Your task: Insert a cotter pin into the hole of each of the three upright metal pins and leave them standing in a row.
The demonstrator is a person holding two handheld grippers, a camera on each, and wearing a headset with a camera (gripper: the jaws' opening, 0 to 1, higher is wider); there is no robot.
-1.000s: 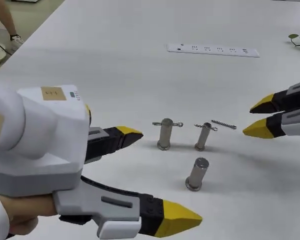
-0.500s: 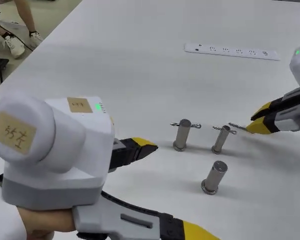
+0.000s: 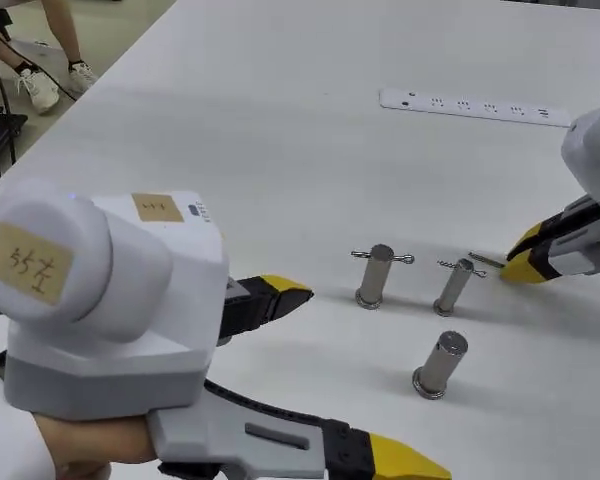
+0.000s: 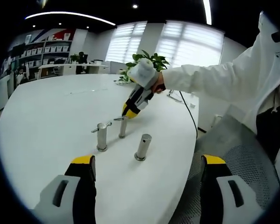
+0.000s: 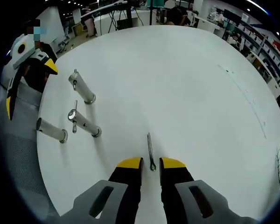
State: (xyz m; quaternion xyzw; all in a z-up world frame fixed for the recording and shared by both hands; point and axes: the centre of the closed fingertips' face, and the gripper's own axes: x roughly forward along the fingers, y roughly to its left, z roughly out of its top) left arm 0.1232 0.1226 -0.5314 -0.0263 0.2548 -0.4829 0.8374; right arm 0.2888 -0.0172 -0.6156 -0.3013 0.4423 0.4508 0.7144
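Since then, right hand-held gripper [image 5: 151, 163] reached cotter pin [image 5: 149, 145].

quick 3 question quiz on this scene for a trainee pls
1. How many of the three pins have a cotter through the hole?
2. True or false: the left gripper is shut.
3. The loose cotter pin lies: A in the left gripper; B on the table, one end between the right gripper's tips; C on top of a pin.
Key: 1: two. 2: false, it is wide open. 3: B.
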